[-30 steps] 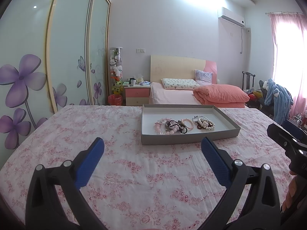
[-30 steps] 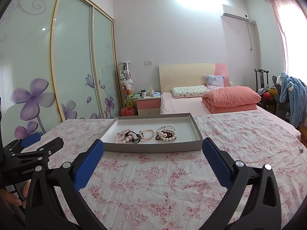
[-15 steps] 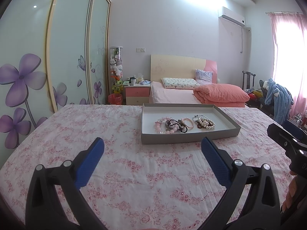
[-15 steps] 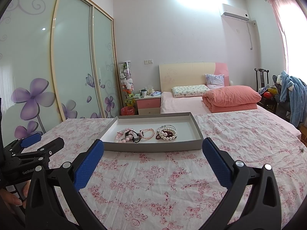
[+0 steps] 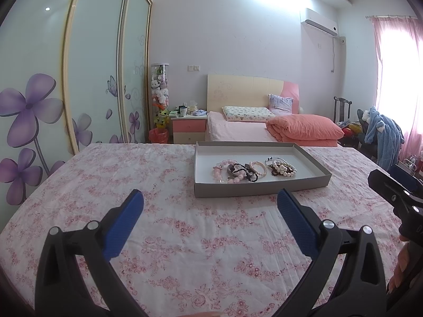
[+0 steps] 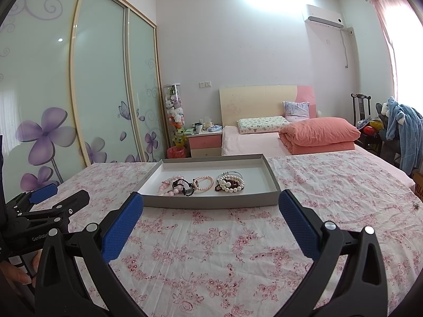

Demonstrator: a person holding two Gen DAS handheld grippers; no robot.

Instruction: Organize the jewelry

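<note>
A shallow grey tray [image 5: 261,185] [image 6: 211,203] lies on the floral cloth ahead of both grippers. In it lie several bracelets: a pink bead one [image 5: 224,173] [image 6: 169,186], a dark bead one [image 5: 244,170] [image 6: 182,185], a small pink pearl one [image 5: 257,168] [image 6: 203,182] and a white pearl cluster [image 5: 283,169] [image 6: 230,183]. My left gripper [image 5: 210,211] is open and empty, short of the tray's near wall. My right gripper [image 6: 211,214] is open and empty, just short of the tray. Each gripper shows at the edge of the other's view [image 5: 394,192] [image 6: 50,203].
The floral cloth [image 5: 185,232] covers a wide flat surface. A small metal item [image 6: 417,205] lies on it at the far right. Behind stand a bed with an orange quilt [image 5: 304,126], a nightstand [image 5: 189,126], sliding wardrobe doors [image 5: 53,79] and a chair with blue clothing [image 5: 383,134].
Almost nothing. The right gripper has crept slightly nearer the tray; both grippers stay open and the bracelets have not moved.
</note>
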